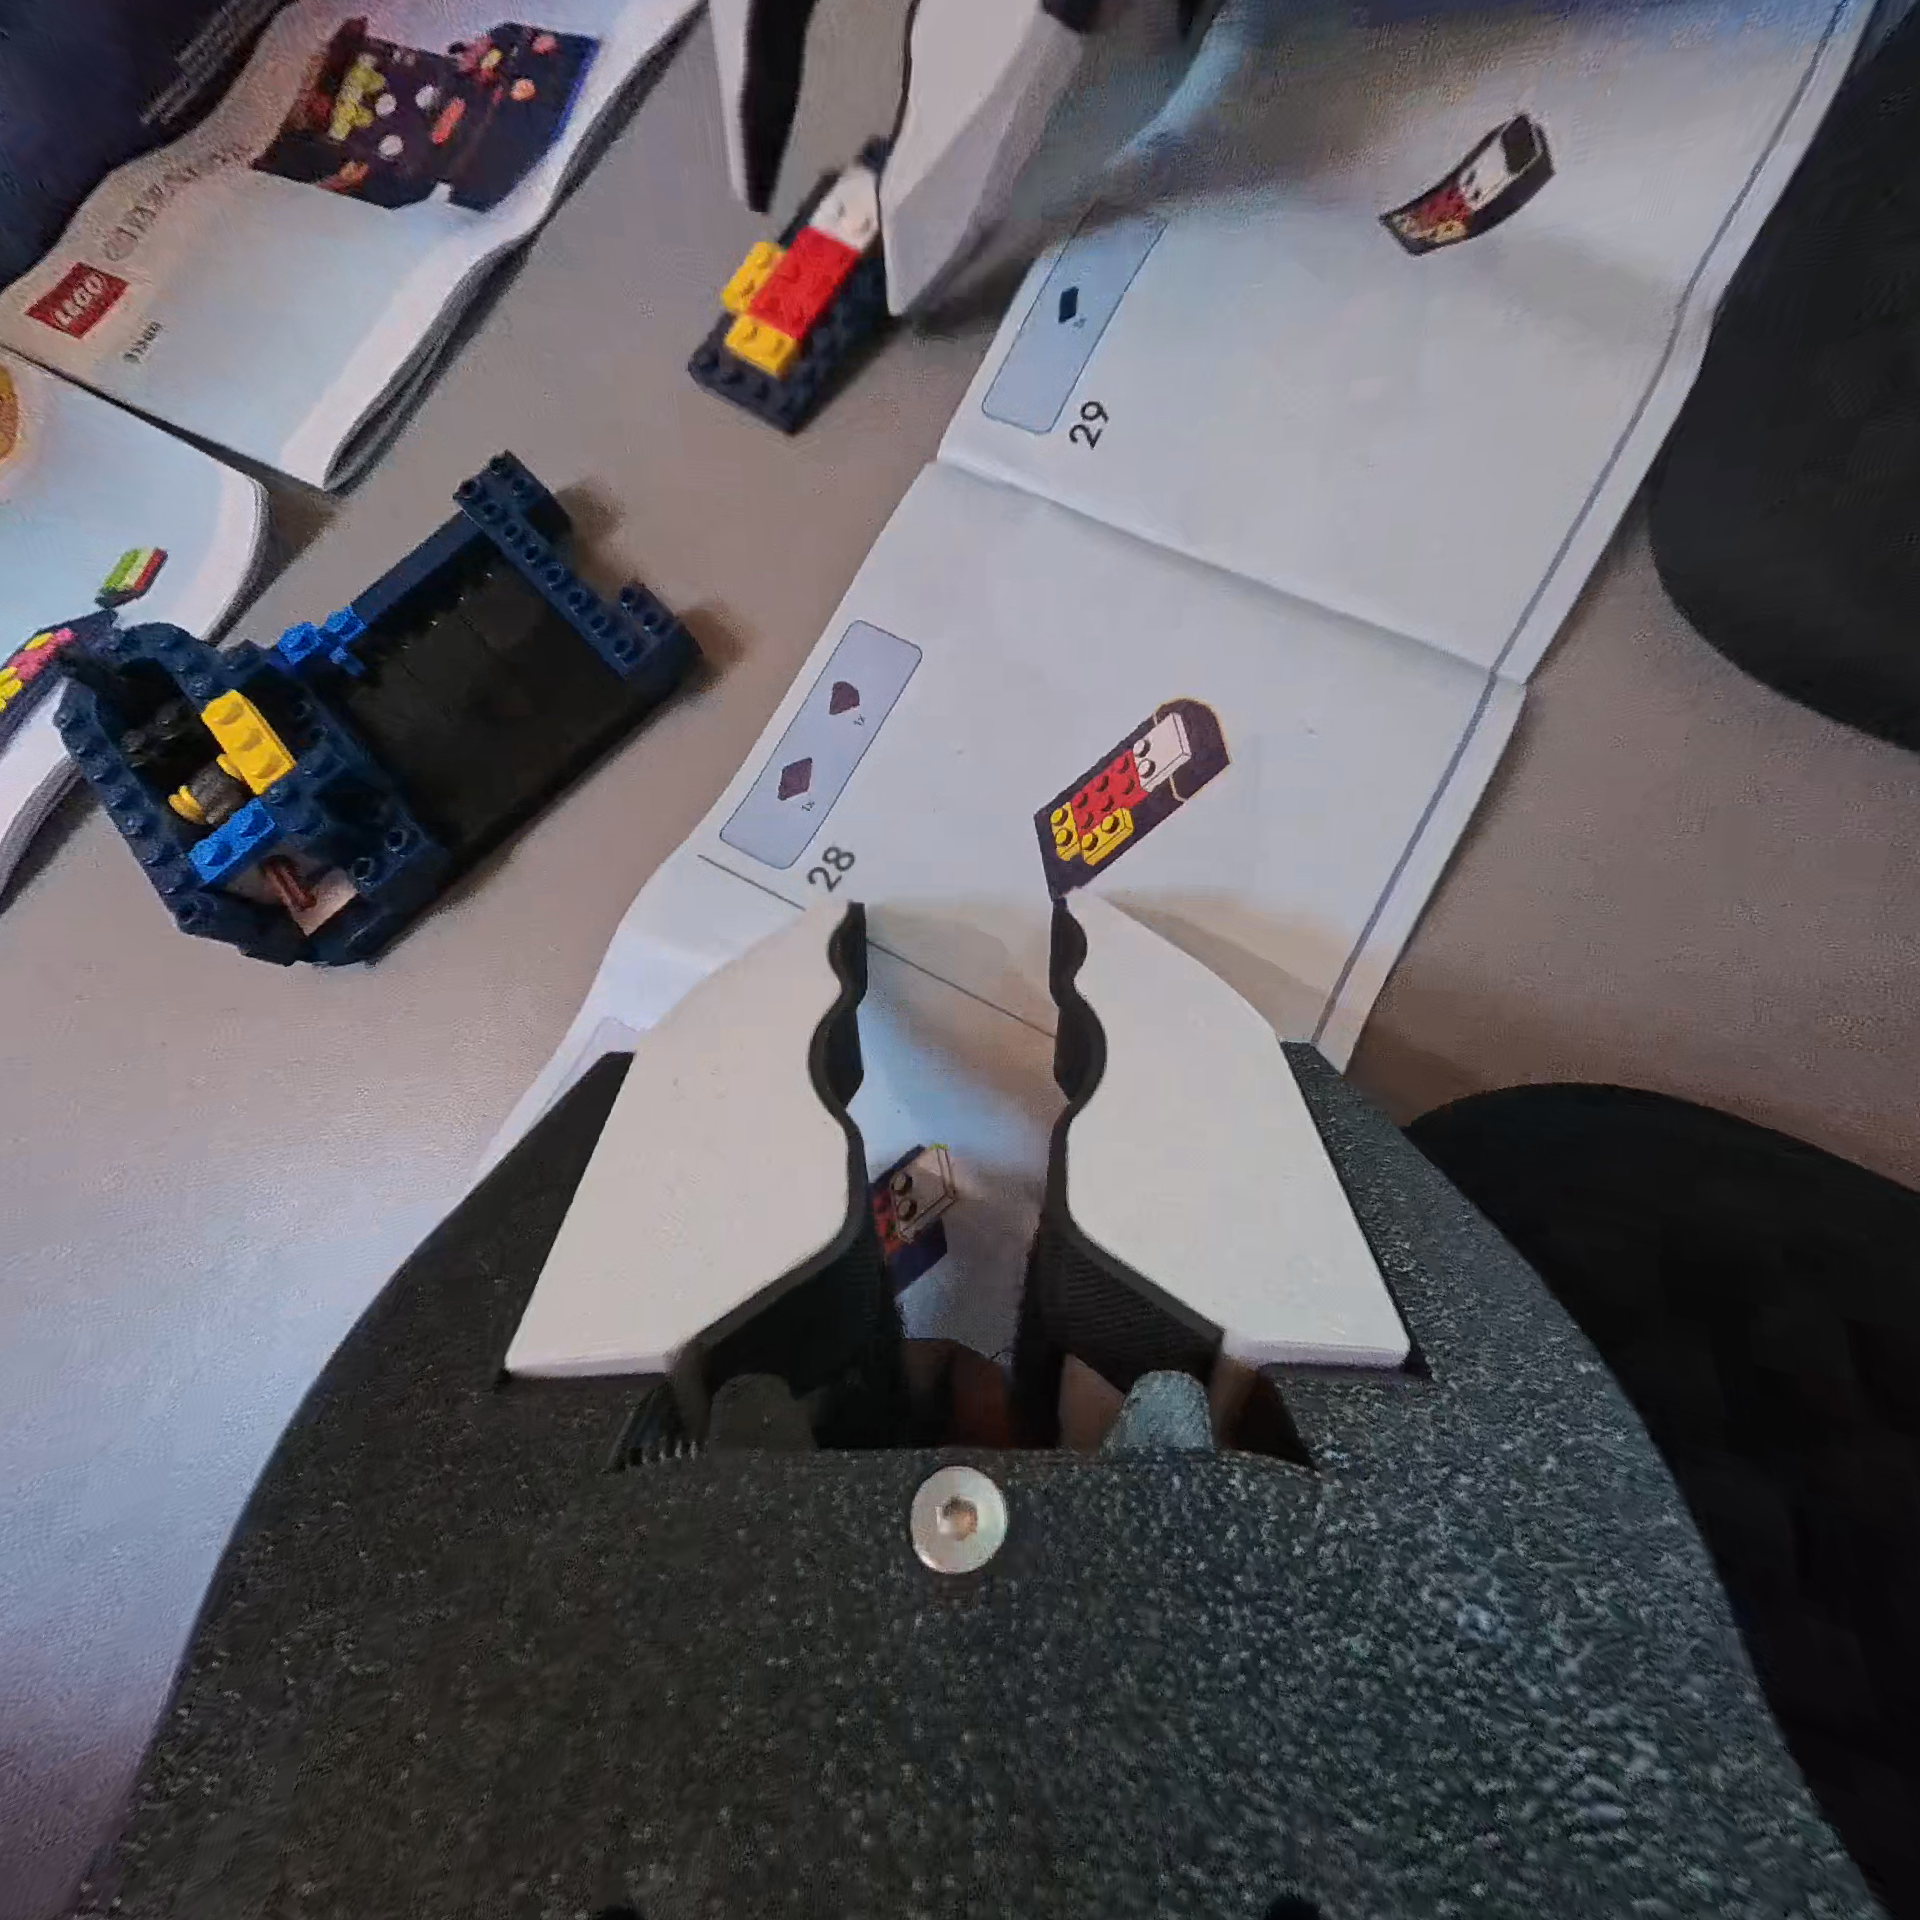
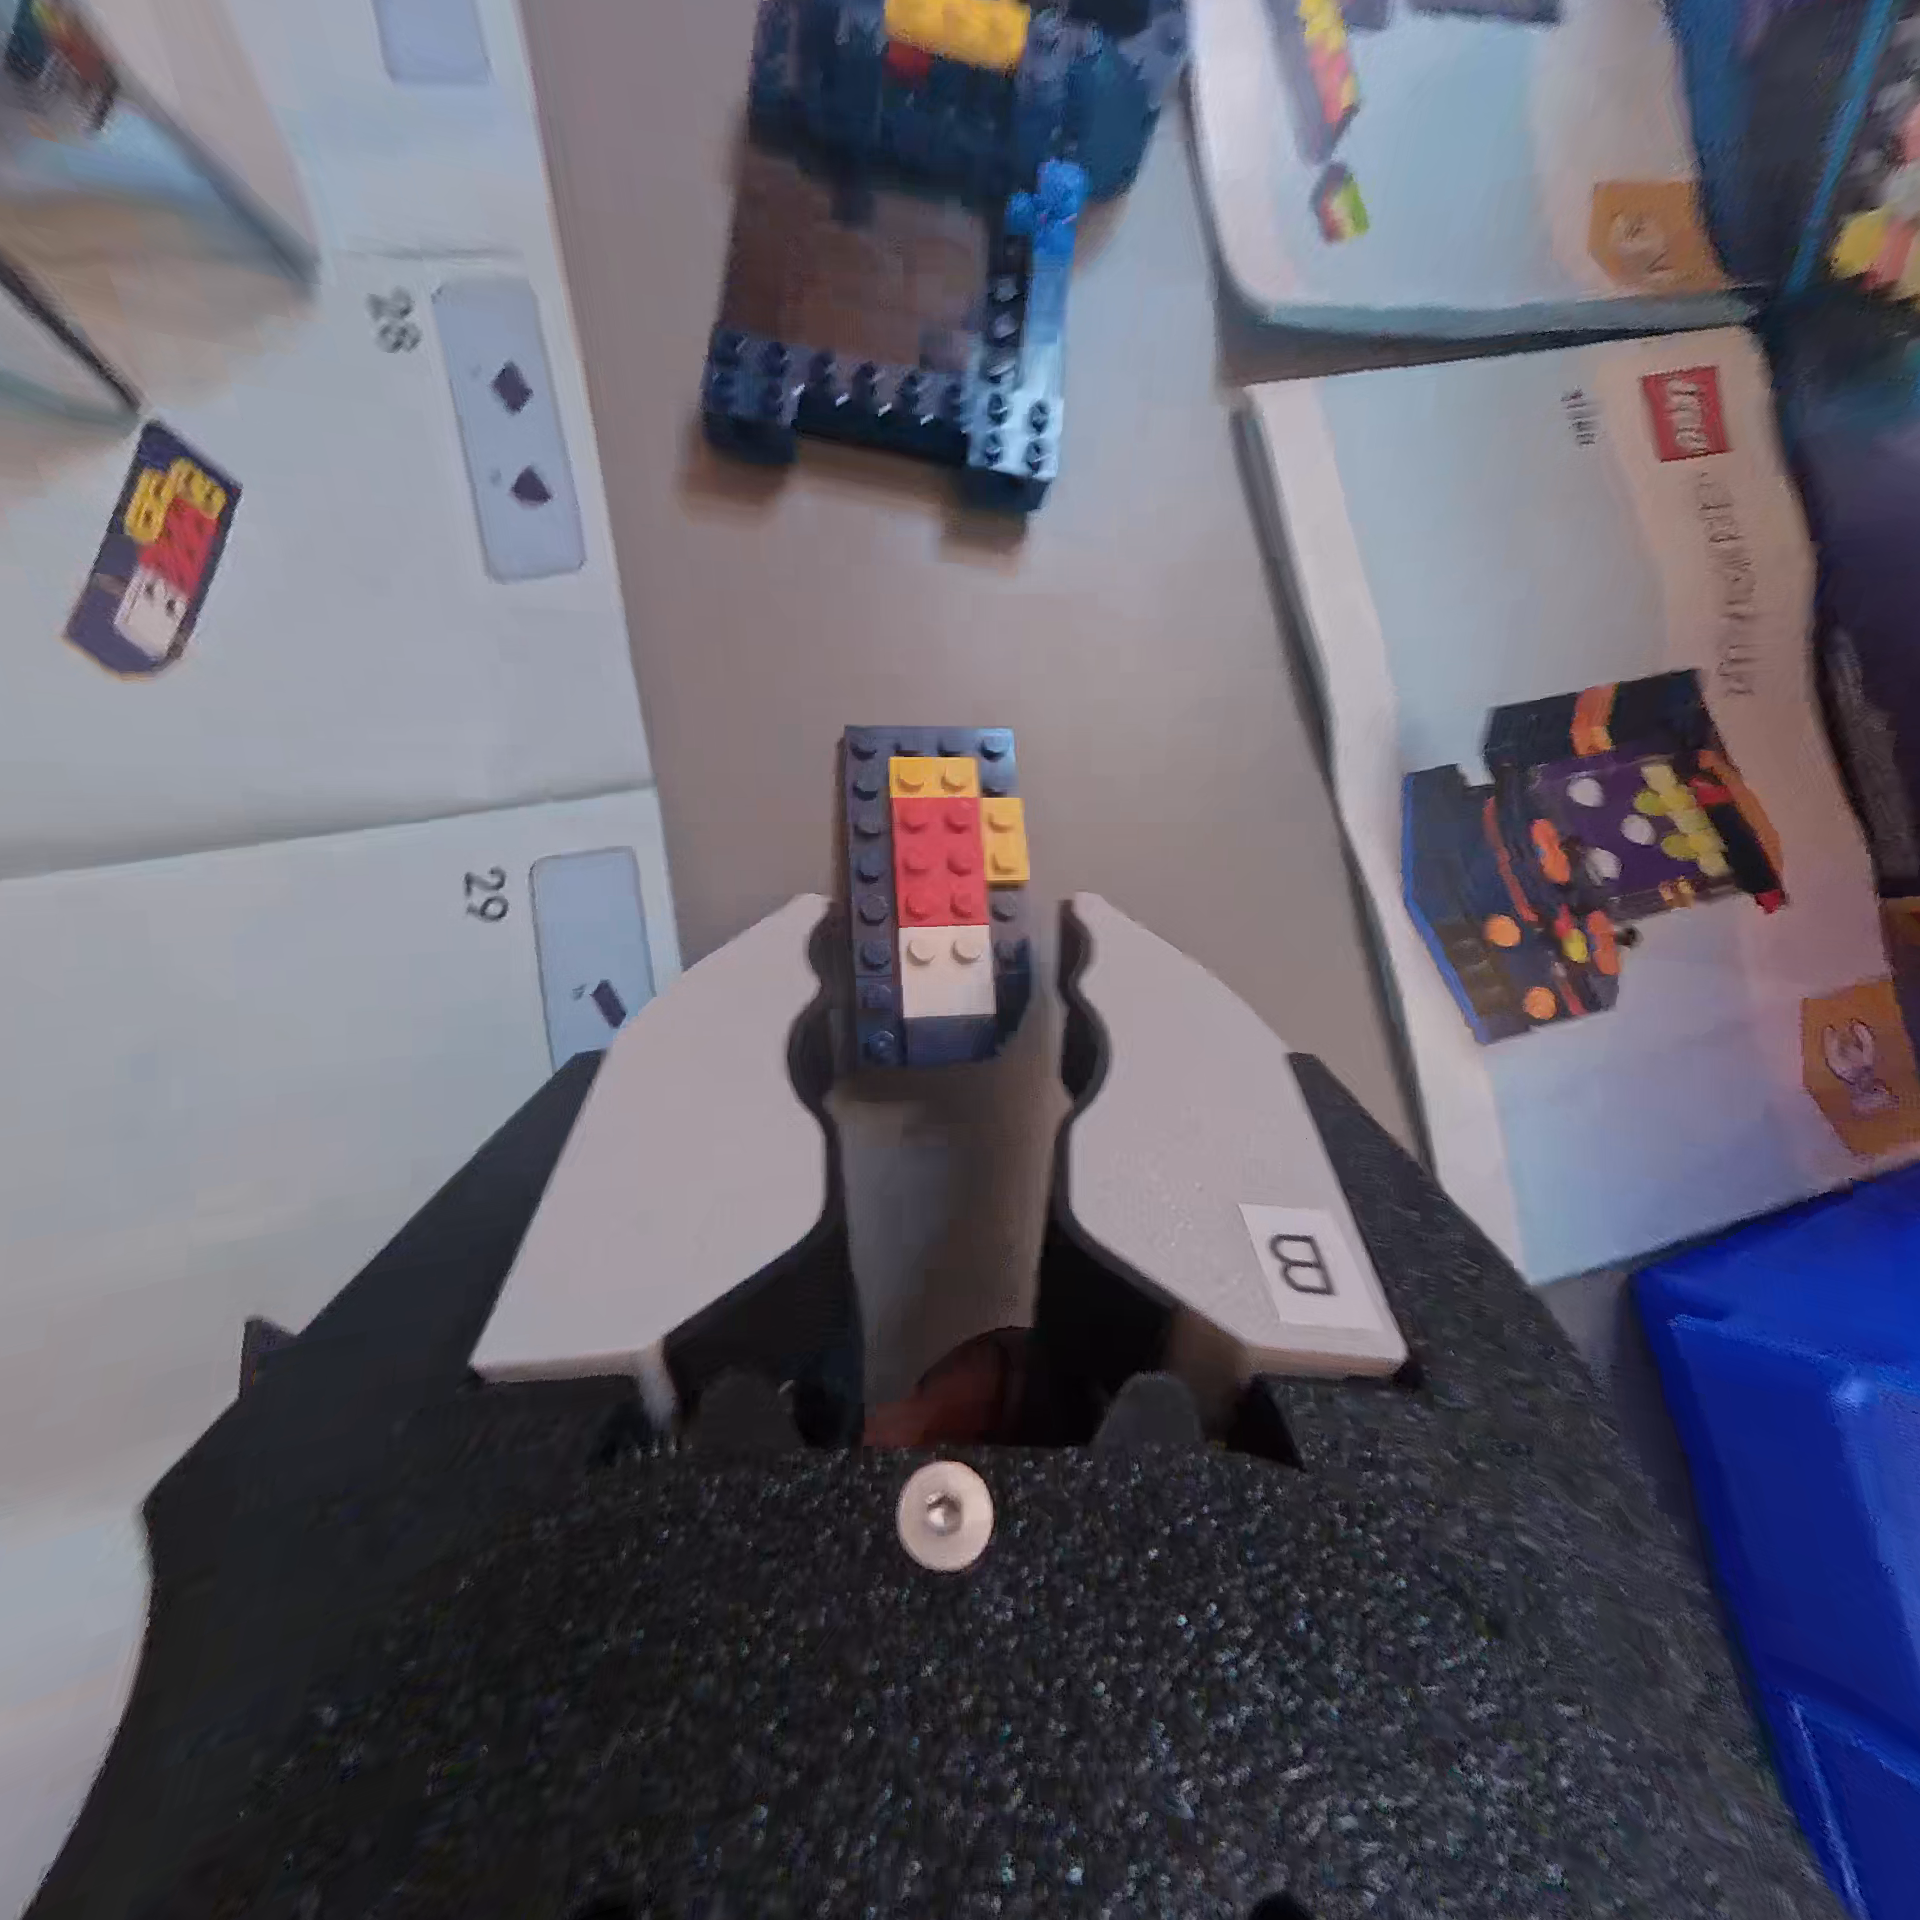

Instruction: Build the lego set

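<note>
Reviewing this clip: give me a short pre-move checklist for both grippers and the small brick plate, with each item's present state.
1. Left gripper holds nothing: ok; its jaws stand apart over the open instruction sheet.
2. Small brick plate lies flat on the table: ok.
3. Plate's near end sits between the fingers of the right gripper: ok.
4. Right pads pressing on the plate: not ok; a gap shows beside the right finger.
5. Left finger's contact with the plate: cannot tell.
6. Dark blue brick frame stands apart from both grippers: ok.
</note>
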### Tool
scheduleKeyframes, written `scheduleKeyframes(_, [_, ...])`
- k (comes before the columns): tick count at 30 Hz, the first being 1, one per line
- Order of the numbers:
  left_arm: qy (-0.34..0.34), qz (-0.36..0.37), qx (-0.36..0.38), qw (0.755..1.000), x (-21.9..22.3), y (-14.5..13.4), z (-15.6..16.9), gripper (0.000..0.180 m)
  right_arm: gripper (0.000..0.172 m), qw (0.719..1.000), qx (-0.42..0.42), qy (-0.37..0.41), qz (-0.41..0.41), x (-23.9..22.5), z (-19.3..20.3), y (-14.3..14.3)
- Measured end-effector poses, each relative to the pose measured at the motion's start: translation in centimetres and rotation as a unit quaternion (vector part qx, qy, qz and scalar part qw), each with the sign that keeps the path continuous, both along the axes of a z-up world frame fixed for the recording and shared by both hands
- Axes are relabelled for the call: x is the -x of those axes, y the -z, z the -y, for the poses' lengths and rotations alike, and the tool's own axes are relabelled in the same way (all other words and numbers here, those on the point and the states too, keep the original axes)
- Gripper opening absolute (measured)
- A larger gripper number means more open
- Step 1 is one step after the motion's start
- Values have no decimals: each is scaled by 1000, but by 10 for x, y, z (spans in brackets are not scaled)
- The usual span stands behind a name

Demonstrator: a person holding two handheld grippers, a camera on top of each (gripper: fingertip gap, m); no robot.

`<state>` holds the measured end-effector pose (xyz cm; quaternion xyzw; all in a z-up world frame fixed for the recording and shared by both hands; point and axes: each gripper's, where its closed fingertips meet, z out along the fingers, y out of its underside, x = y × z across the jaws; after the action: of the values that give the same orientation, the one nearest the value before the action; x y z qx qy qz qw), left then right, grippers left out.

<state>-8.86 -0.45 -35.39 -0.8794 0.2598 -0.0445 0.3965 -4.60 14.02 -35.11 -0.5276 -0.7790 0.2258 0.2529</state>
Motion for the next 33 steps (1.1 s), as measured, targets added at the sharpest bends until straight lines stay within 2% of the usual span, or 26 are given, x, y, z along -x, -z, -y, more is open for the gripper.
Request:
scheduleKeyframes(1, [2, -2, -2, 1000, -1, 0, 0, 33, 55, 1000, 3, 17, -12, 0, -4, -5])
scheduleKeyframes(3, [2, 2, 1, 1000, -1, 0, 1, 32, 69, 997, 22, 56, -45, -8, -9, -23])
scheduleKeyframes(5, [0, 8, 5, 1000, -1, 1, 1, 32, 71, 991, 37, 106, -74, -27, -14, -43])
scheduleKeyframes(7, [0, 8, 6, 1000, -1, 1, 1, 32, 65, 985, 37, 153, -71, -59, -17, -52])
scheduleKeyframes(10, [2, 8, 5, 1000, -1, 0, 2, 31, 60, 971, 50, 234, -9, -118, -15, -35])
scheduleKeyframes(14, [8, 4, 3, 1000, -3, 0, 3, 28, 76, 947, 69, 314, 4, -162, -12, 0])
scheduleKeyframes(17, [13, 1, -1, 1000, -4, 0, 3, 27, 54, 945, 88, 310, -64, -155, -6, 6])
scheduleKeyframes(19, [12, 0, -3, 1000, -4, -1, 3, 27, 28, 941, 54, 321, -90, -157, -13, 5])
scheduleKeyframes(20, [12, 0, -4, 1000, -4, -1, 3, 27, 6, 938, 25, 330, -99, -159, -20, 3])
scheduleKeyframes(25, [4, -22, -18, 1000, -1, -3, -1, 31, 1, 951, -62, 259, -157, -149, -10, -27])
scheduleKeyframes(28, [-16, -54, -102, 993, 1, -30, -15, 43, 1, 951, -106, 177, -230, -134, 18, -60])
scheduleKeyframes(31, [79, 0, -197, 977, -45, -75, -19, 42, 1, 943, -118, 121, -287, -121, 45, -86])
scheduleKeyframes(33, [155, 13, -236, 959, -79, -95, -22, 40, 1, 937, -120, 86, -316, -114, 63, -99])
